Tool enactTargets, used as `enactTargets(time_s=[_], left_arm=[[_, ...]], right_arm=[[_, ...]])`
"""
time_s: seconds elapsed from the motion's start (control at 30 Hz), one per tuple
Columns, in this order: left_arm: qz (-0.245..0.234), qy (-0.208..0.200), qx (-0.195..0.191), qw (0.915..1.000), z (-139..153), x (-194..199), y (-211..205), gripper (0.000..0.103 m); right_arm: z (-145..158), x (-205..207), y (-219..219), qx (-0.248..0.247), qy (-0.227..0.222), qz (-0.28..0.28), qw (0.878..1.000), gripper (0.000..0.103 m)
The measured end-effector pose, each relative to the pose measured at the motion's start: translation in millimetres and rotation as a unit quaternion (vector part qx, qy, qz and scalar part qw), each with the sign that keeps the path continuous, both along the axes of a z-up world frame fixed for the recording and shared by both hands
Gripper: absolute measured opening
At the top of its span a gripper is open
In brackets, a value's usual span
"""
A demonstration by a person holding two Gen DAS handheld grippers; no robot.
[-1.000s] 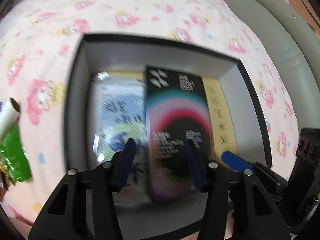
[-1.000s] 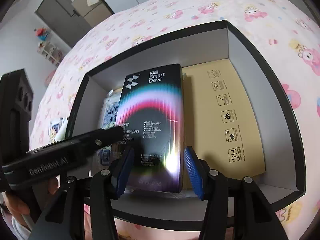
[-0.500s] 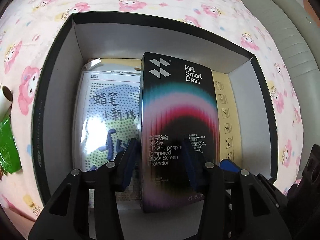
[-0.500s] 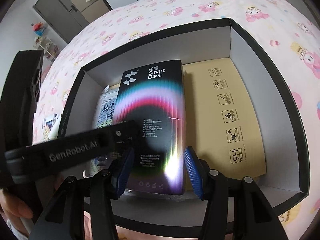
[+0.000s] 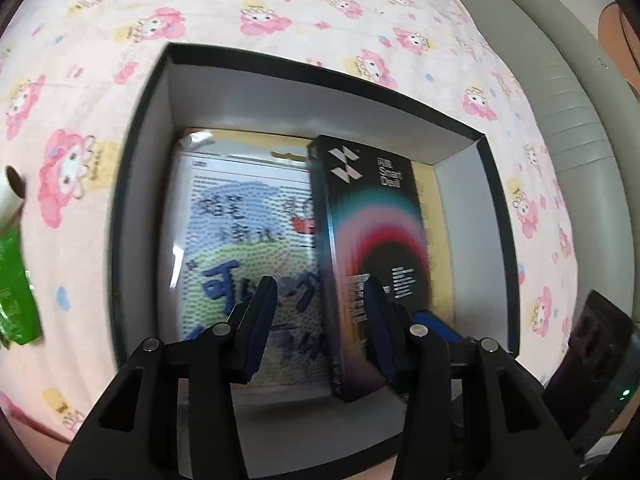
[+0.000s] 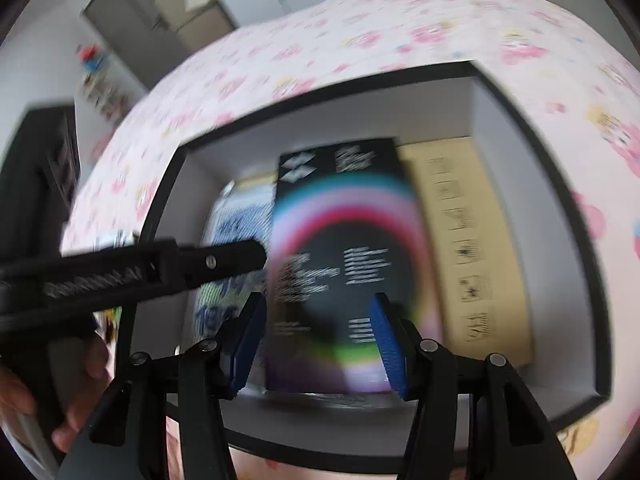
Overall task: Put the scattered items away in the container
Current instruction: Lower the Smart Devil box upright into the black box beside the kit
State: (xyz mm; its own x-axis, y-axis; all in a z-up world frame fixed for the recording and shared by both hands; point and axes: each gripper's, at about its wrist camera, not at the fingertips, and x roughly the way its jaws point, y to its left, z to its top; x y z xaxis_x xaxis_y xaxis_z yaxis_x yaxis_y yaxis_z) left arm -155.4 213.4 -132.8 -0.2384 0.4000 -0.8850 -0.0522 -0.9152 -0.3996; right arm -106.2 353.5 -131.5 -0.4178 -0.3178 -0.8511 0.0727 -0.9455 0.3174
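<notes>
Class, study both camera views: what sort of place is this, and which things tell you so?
Most likely a bedroom at home: the open box sits on a pink cartoon-print bedsheet, a grey padded headboard borders it, and a door and cluttered shelf stand behind.

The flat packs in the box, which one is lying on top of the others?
The black screen-protector box with the rainbow arc. It lies over the blue-lettered clear packet on one side and the tan card pack on the other; both of those sit flat beneath it.
</notes>
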Motion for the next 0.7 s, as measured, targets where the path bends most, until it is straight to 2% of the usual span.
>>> enactTargets(time_s=[0.2,0.37,0.53,0.7], left_arm=[[-0.009,-0.004,-0.007,0.9999,-0.8,1.2,0.4,0.045],[-0.009,-0.003,-0.016,0.9998,-3.4,0.4,3.5,0.045],[-0.010,-0.004,-0.027,0.9996,-5.4,2.6,2.3,0.045],[-0.009,-0.008,-0.031,0.9994,-8.4,2.9,2.6,0.045]], right_arm=[[-3.0,-9.6,-22.8,0.039,0.003,0.051,0.998,0.051],[-3.4,-6.7,-29.3,0.038,0.008,0.066,0.997,0.051],[-6.4,-9.7,-20.9,0.082,0.004,0.026,0.996,0.052],[-8.0,-10.6,1.7,0.091,-0.009,-0.028,0.995,0.054]])
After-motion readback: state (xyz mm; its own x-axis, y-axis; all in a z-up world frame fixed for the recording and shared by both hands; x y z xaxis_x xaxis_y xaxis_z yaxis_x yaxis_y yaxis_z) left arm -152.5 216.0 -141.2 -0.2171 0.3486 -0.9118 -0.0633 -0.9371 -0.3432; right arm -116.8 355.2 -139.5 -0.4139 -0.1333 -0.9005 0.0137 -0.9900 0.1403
